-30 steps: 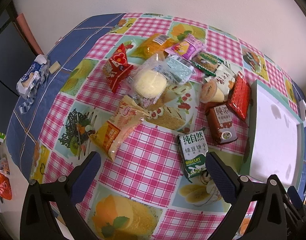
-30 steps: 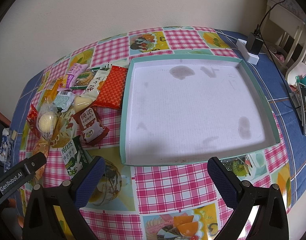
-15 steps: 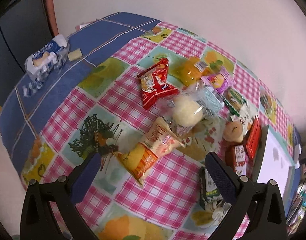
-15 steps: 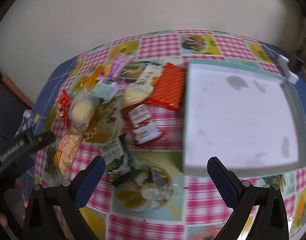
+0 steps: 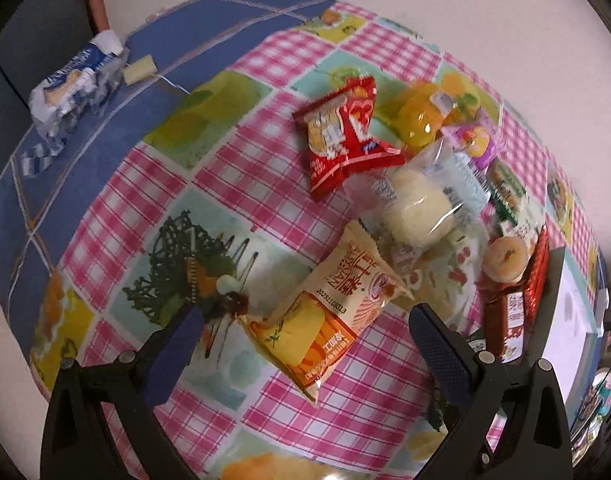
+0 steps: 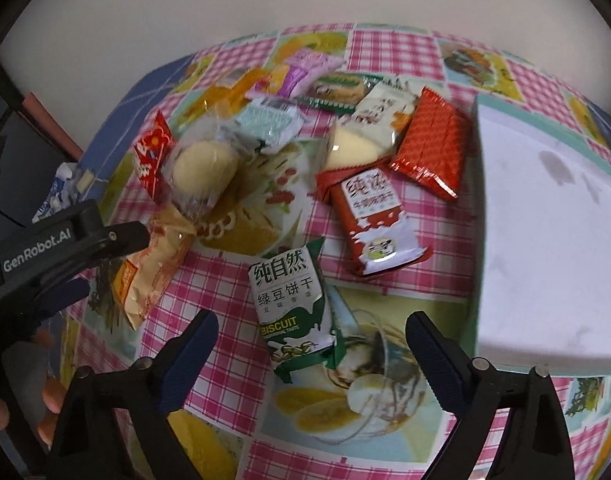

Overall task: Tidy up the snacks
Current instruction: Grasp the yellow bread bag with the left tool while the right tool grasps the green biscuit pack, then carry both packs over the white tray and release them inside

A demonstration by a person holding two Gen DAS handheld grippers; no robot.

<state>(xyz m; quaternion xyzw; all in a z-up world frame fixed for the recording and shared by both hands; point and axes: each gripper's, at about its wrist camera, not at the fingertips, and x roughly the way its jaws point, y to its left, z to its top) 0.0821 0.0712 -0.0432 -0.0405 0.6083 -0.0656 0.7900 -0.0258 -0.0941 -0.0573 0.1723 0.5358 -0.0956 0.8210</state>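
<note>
Several wrapped snacks lie heaped on a pink checked tablecloth [image 5: 145, 200]. My left gripper [image 5: 305, 336] is open and hovers low over an orange and cream snack packet [image 5: 329, 316], which lies between its fingers, untouched. My right gripper [image 6: 311, 332] hangs over a green biscuit packet [image 6: 293, 300]. Its jaws are closing, and the pads stand apart from the packet on both sides. A white tray with a teal rim [image 6: 545, 260] sits at the right with nothing in it. A brown-red biscuit packet [image 6: 373, 216] and a red wafer packet [image 6: 429, 148] lie beside the tray.
A red packet [image 5: 345, 140] and a clear-wrapped round cake [image 5: 417, 204] lie behind the orange packet. A crumpled blue and white wrapper [image 5: 73, 84] rests on the blue cloth at the far left. A person's hand [image 6: 45, 396] holds the left tool. A wall stands behind the table.
Both grippers swung left and lower. The left now straddles the orange packet instead of the green one. The right left the tray for the green packet, and its jaws narrowed slightly.
</note>
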